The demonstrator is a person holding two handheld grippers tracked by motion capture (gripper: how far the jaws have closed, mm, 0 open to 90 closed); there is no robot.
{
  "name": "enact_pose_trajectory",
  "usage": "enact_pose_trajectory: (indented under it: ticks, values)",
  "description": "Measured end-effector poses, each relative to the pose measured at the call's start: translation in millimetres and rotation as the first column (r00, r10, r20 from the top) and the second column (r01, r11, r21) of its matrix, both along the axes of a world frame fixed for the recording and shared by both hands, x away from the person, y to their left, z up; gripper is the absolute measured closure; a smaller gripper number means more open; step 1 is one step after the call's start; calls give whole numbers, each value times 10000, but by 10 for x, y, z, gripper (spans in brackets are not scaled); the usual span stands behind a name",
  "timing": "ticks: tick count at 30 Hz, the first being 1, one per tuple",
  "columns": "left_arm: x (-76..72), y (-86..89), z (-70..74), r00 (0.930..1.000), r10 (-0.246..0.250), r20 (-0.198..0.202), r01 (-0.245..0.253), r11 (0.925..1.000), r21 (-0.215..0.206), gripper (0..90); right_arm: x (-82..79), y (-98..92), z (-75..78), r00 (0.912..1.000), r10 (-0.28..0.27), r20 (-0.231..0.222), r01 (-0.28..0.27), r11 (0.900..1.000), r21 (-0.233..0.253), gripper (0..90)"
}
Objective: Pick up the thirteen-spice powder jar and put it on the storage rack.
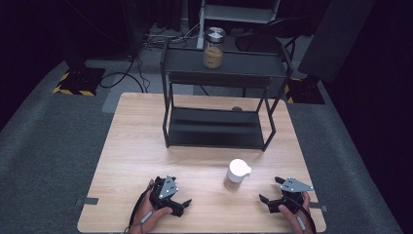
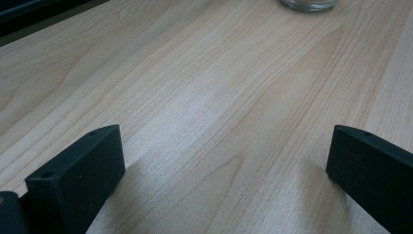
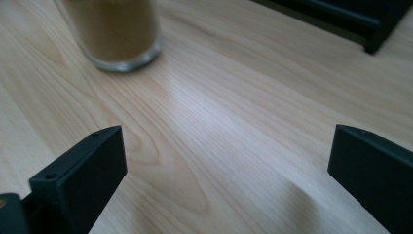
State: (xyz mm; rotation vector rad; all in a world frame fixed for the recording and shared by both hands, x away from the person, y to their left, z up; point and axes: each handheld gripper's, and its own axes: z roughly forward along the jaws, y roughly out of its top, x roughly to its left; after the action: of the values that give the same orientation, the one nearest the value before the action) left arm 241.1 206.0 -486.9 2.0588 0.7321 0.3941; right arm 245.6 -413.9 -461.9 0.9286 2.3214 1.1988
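Both hands are resting low at the near table [image 1: 131, 146] edge, palms wrapping the handles. L gripper [image 1: 181, 196] is sitting near-left, pointing right w/ jaws spread wide, holding nothing. R gripper [image 1: 271, 190] is lying near-right, angling left, jaws also gaping wide & empty. Between them, a bit farther in, the white-lidded jar [image 1: 236, 174] is standing upright on the wood, closer to the R gripper. Far side: black 2-tier shelf [image 1: 219, 127], w/ a metal-lidded jar [image 1: 213, 48] standing on its top tier.
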Motion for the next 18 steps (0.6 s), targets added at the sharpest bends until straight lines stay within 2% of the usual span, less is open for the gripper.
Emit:
enact_pose_trajectory:
  ticks: [7, 10, 14, 18]
  values:
    - [0, 0, 0, 10000, 4, -3, -4, 10000, 0, 3, 151, 66, 171, 9930, 1178, 106, -1180, 9928, 181, 5]
    - [0, 0, 1, 10000, 2, -3, -2, 10000, 3, 3, 201, 100, 242, 9852, 1704, 200, -1708, 9851, 209, 5]
    - [0, 0, 0, 10000, 4, -3, -4, 10000, 0, 3, 281, 148, 296, 9791, 2034, 41, -2034, 9779, 477, 5]
    - [0, 0, 0, 10000, 4, -3, -4, 10000, 1, 3, 348, 218, 327, 9729, 2312, -100, -2303, 9716, 545, 5]
